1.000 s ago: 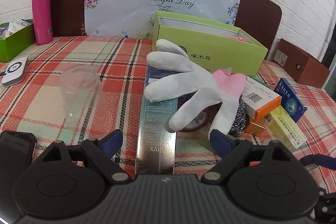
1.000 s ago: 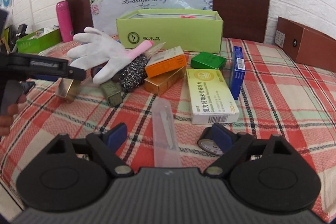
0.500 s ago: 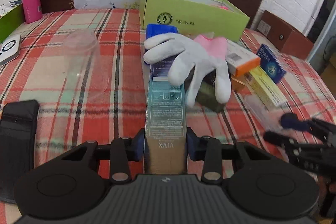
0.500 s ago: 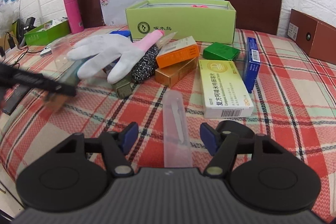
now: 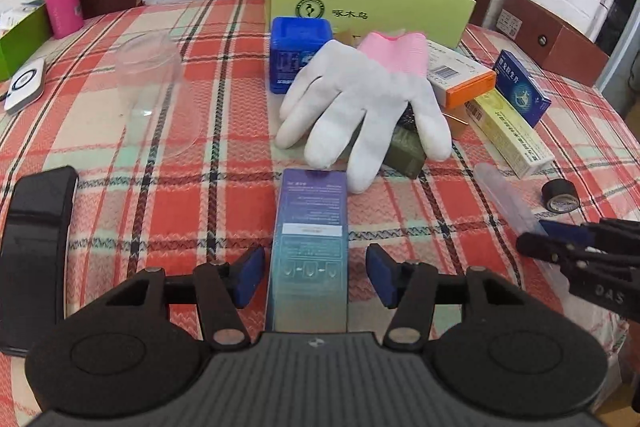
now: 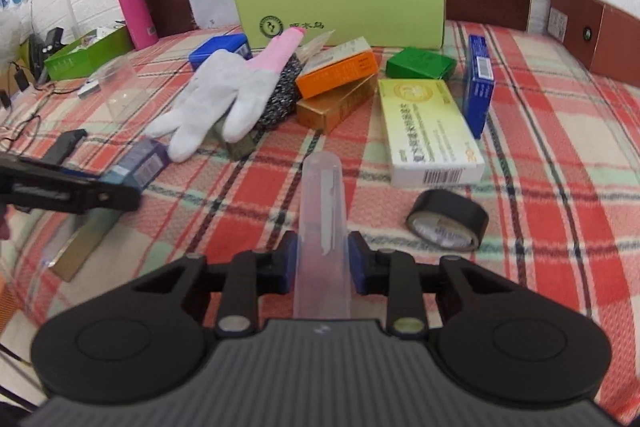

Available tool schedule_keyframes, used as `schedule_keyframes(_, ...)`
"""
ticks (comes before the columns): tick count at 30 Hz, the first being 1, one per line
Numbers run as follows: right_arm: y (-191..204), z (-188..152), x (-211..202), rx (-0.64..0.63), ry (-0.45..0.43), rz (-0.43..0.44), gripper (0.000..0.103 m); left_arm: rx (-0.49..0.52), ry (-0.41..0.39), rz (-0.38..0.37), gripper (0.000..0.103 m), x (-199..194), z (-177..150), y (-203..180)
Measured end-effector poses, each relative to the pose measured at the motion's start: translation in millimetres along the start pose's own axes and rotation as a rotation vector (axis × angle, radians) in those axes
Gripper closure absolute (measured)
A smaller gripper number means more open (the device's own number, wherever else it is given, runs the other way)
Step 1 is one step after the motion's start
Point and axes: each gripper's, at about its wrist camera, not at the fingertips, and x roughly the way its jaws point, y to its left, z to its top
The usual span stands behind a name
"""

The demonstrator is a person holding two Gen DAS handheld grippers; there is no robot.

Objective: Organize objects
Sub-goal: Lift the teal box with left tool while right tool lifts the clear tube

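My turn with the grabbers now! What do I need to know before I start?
Left hand-held gripper: open, its jaws have just been opening; the tall blue-purple box stands between them, pads clear of it.
Right hand-held gripper: its jaws have just been closing, now shut on the clear plastic tube.
The white glove, medicine boxes and black tape roll lie loose on the plaid cloth.
The green box at the back sits open.
Done: very little. Left: nearly everything.
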Motion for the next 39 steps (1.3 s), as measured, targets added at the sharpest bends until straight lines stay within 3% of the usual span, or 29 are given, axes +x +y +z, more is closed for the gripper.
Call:
schedule_keyframes(7, 11.5, 1.5, 2.6, -0.069, 0.043, -0.018, 0.065, -0.006, 0.023, -0.001, 0.045, -7.0, -5.7, 1.0)
schedule_keyframes(19, 12.5, 5.2, 8.3, -0.073, 0.052, -0.028, 0.065, 0.015, 0.032, -0.006, 0.045, -1.1, -5.6, -3.0)
schedule_keyframes(21, 13.3, 5.5, 8.7, -0.074, 0.052, -0.037, 0.07, 0.021, 0.03, -0.002, 0.045, -0.3, -5.7, -4.1)
schedule_keyframes(22, 14.3, 5.1, 8.5, -0.081, 0.052, -0.044, 0.076, 0.028, 0.027, 0.001, 0.047, -0.3, -6.1, -4.9)
schedule_keyframes(24, 15.8, 4.2, 7.3, -0.094, 0.048, -0.049, 0.076, 0.046, 0.025, 0.013, 0.062, -1.4, -6.2, -6.0)
schedule_keyframes(27, 17.4, 3.4, 4.2, -0.096, 0.042, -0.044, 0.077, 0.025, 0.029, -0.033, 0.062, -6.6, -4.7, -4.0)
schedule_keyframes(32, 14.6, 10.8, -13.9, -0.057, 0.004, 0.045, 0.077, 0.05, -0.027, -0.09, 0.062, -30.0, 3.6, -13.4)
schedule_keyframes(39, 9.3, 51.2, -43.5, -0.058, -0.131, 0.059, 0.077, 0.07, -0.176, -0.192, 0.062, -61.6, 52.3, -27.2)
